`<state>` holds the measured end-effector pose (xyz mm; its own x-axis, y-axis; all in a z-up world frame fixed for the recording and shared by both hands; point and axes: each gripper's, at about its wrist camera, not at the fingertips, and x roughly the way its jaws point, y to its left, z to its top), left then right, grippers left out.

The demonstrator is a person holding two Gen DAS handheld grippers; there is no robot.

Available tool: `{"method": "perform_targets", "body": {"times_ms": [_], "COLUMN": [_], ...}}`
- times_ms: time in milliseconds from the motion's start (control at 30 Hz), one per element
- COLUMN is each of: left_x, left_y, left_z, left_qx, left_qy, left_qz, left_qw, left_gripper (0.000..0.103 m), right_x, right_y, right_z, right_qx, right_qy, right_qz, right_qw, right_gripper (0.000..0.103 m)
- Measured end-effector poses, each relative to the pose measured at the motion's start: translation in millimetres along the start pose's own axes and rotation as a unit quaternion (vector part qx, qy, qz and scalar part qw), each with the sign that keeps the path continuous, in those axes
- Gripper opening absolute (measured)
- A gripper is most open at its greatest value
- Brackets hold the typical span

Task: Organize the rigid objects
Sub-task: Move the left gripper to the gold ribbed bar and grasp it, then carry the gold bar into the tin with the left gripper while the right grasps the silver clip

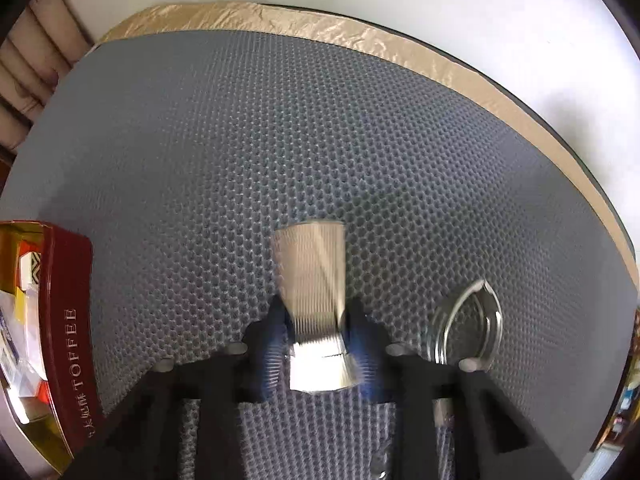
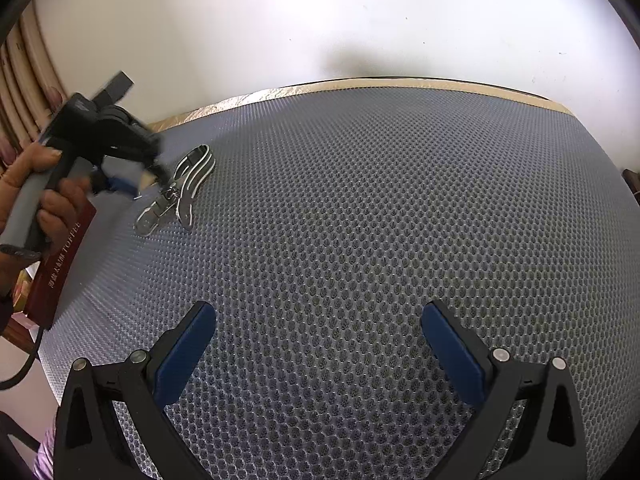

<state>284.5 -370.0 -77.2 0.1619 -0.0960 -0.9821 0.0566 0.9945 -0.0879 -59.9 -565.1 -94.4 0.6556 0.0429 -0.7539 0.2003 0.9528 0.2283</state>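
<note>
L gripper (image 1: pixel 320 344) fingers clenched on a ribbed metal clip (image 1: pixel 316 304), low over the grey mesh mat (image 1: pixel 280 140) nr the red toffee box (image 1: pixel 68 320). R gripper (image 2: pixel 320 344) fingers released, holding nothing.

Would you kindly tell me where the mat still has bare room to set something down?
Most of the grey mat is bare: the whole middle and far stretch up to the gold edging, and the patch between the right gripper fingers. It is crowded only at the left, where the left gripper, the metal clip and the toffee box sit close together.
</note>
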Motion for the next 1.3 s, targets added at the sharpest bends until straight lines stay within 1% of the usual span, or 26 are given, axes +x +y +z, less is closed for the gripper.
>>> {"method": "perform_targets", "body": {"times_ms": [33, 100, 133, 167, 233, 300, 400, 500, 633, 700, 733, 800, 833, 900, 933, 967, 1000, 1033, 1100, 1133, 1167, 1200, 1267, 1300], "left_x": [-1.0, -3.3, -7.0, -11.4, -19.6, -27.4, -36.4, -44.7, -61.3, -73.1, -78.1, -94.4, -104.4, -121.9, -132.5, -141.7, -147.4, -152.7, -161.9, -165.2, -159.0, -159.6, -159.5, -161.6], "left_y": [1.4, 3.0, 6.4, 9.7, 17.3, 27.0, 44.0, 60.7, 76.6, 87.2, 93.7, 121.0, 139.0, 164.4, 178.1, 191.1, 201.5, 212.7, 246.0, 260.8, 270.9, 283.0, 305.2, 319.8], "left_z": [-3.0, -7.1, -12.3, -24.5, -42.7, -60.0, -84.7, -109.9, -140.2, -151.1, -154.9, -163.7, -172.3, -175.9, -177.1, -172.7, -172.8, -171.5, -176.9, -174.6, -164.4, -162.8, -161.7, -161.5], "left_qx": [0.005, 0.023, 0.027, 0.03, 0.038, 0.045, 0.062, 0.074, 0.098, 0.1, 0.097, 0.087, 0.08, 0.065, 0.06, 0.049, 0.042, 0.035, 0.013, 0.003, -0.006, -0.015, -0.033, -0.04], "left_qy": [0.001, -0.006, -0.013, -0.017, -0.027, -0.025, -0.024, -0.014, -0.017, -0.02, -0.02, -0.018, -0.02, -0.031, -0.039, -0.051, -0.057, -0.062, -0.07, -0.073, -0.078, -0.083, -0.093, -0.098], "left_qz": [-0.01, -0.013, -0.028, -0.033, -0.031, -0.048, -0.06, -0.075, -0.088, -0.103, -0.111, -0.128, -0.135, -0.147, -0.148, -0.147, -0.147, -0.146, -0.145, -0.144, -0.141, -0.135, -0.124, -0.117], "left_qw": [0.9999, 0.9996, 0.9992, 0.9989, 0.9984, 0.9975, 0.996, 0.9943, 0.9911, 0.9894, 0.9889, 0.9877, 0.9874, 0.9865, 0.9864, 0.9866, 0.9867, 0.9867, 0.9868, 0.9869, 0.9869, 0.9872, 0.9874, 0.9875], "left_gripper": [0.029, 0.029, 0.029, 0.029, 0.029, 0.029, 0.029, 0.029, 0.029, 0.029, 0.029, 0.029, 0.029, 0.029, 0.029, 0.029, 0.029, 0.029, 0.029, 0.029, 0.029, 0.029, 0.029, 0.029], "right_x": [0.4, 0.9, 1.3, 1.6, 2.6, 3.5, 5.2, 7.3, 12.0, 16.0, 18.1, 21.6, 22.1, 22.9, 22.3, 21.5, 19.3, 16.9, 16.1, 20.3, 26.2, 33.9, 49.4, 61.3], "right_y": [0.2, 1.1, 1.4, 1.8, 2.5, 3.6, 8.0, 11.8, 19.3, 24.9, 27.3, 32.7, 32.6, 32.6, 33.2, 34.6, 38.1, 47.1, 73.7, 92.4, 106.2, 119.1, 142.5, 153.7], "right_z": [0.1, -0.6, -0.6, -0.9, -1.1, -0.9, 0.3, -0.2, -0.4, -0.4, -0.3, -0.3, 0.2, 3.2, 5.1, 10.3, 15.6, 23.0, 37.6, 46.7, 53.7, 61.3, 71.7, 79.9], "right_qx": [-0.001, -0.001, -0.001, -0.002, -0.002, -0.004, -0.011, -0.017, -0.03, -0.041, -0.046, -0.057, -0.054, -0.042, -0.03, -0.015, 0.002, 0.011, -0.012, -0.03, -0.04, -0.045, -0.055, -0.062], "right_qy": [0.0, 0.001, 0.001, 0.001, 0.002, 0.003, 0.006, 0.01, 0.017, 0.024, 0.028, 0.033, 0.033, 0.039, 0.041, 0.041, 0.036, 0.03, 0.018, 0.02, 0.027, 0.034, 0.041, 0.045], "right_qz": [-0.001, -0.003, -0.003, -0.004, -0.005, -0.009, -0.017, -0.027, -0.052, -0.068, -0.076, -0.09, -0.089, -0.087, -0.08, -0.065, -0.038, -0.012, -0.005, -0.001, 0.008, 0.016, 0.013, 0.003], "right_qw": [1.0, 1.0, 1.0, 1.0, 1.0, 1.0, 1.0, 0.999, 0.998, 0.997, 0.996, 0.994, 0.994, 0.995, 0.995, 0.997, 0.999, 0.999, 1.0, 0.999, 0.999, 0.998, 0.998, 0.997], "right_gripper": [0.103, 0.103, 0.103, 0.103, 0.103, 0.103, 0.103, 0.103, 0.103, 0.103, 0.103, 0.103, 0.103, 0.103, 0.103, 0.103, 0.103, 0.103, 0.103, 0.103, 0.103, 0.103, 0.103, 0.103]}}
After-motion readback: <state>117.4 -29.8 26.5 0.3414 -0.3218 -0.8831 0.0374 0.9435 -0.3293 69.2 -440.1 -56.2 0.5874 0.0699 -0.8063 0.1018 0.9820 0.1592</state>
